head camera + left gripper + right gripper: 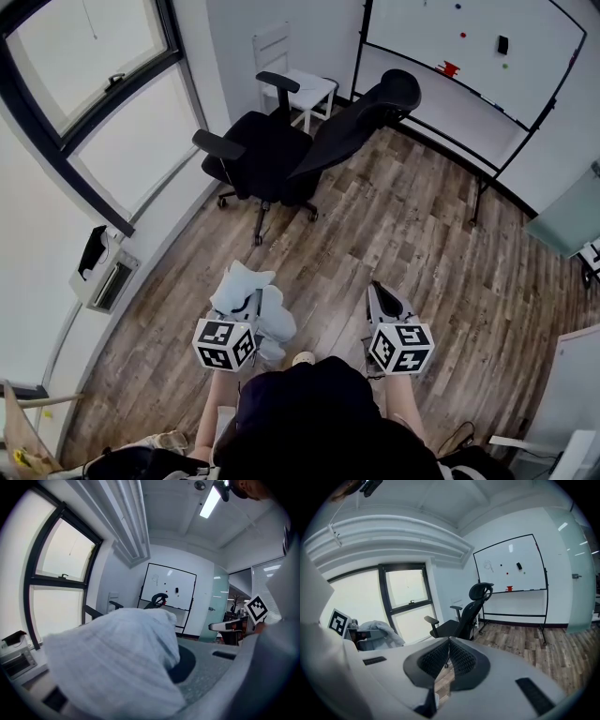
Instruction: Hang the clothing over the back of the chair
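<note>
Left hand-held gripper point(253, 307) pinches the clothing point(240, 285) at lower centre, right hand-held gripper point(381, 300) is pressed together and empty; the chair point(272, 150) is well off at top centre, so I'd carry the clothing high and drape it evenly across the backrest point(361, 122).

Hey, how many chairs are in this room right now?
2: a black mesh swivel office chair stands straight ahead, and a white wooden chair stands just beyond it by the white wall. Others may be outside the views.
</note>
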Action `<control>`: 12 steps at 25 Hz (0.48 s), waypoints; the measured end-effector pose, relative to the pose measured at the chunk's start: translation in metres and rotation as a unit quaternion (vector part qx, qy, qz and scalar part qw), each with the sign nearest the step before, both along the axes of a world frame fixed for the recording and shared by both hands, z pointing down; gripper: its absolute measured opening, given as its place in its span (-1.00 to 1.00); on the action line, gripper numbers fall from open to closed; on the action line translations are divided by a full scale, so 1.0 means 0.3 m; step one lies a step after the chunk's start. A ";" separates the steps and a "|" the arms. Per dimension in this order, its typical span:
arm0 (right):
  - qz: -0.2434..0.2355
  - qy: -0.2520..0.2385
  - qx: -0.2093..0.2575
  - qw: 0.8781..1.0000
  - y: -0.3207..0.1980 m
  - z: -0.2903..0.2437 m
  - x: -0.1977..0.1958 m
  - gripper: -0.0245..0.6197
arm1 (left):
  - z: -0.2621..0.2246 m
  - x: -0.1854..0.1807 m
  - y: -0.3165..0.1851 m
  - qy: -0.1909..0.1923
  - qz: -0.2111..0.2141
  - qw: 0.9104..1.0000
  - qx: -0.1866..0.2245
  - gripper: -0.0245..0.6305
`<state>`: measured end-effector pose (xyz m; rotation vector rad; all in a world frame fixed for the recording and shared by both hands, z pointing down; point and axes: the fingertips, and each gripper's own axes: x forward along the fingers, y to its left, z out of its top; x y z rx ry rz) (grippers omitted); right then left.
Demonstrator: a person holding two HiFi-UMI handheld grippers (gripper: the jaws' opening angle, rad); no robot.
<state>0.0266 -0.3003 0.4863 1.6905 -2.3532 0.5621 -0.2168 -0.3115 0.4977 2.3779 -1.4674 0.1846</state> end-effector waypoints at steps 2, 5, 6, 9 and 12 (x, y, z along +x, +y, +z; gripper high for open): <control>0.002 0.001 -0.007 1.000 0.007 0.012 -0.001 -0.83 | 0.012 0.000 0.002 0.000 0.003 1.000 -0.006 -0.90; 0.004 0.001 -0.016 1.000 0.007 0.028 0.002 -0.83 | 0.032 0.002 -0.006 -0.002 0.003 1.000 -0.015 -0.90; 0.003 0.002 -0.019 1.000 0.007 0.034 0.004 -0.83 | 0.037 0.003 -0.008 -0.001 0.003 1.000 -0.018 -0.90; 0.000 0.004 -0.025 1.000 -0.008 0.044 0.007 -0.83 | 0.042 0.005 -0.020 -0.001 0.002 1.000 -0.021 -0.90; -0.011 0.006 -0.024 1.000 -0.062 0.042 -0.004 -0.83 | 0.043 -0.008 -0.060 -0.001 -0.009 1.000 -0.021 -0.90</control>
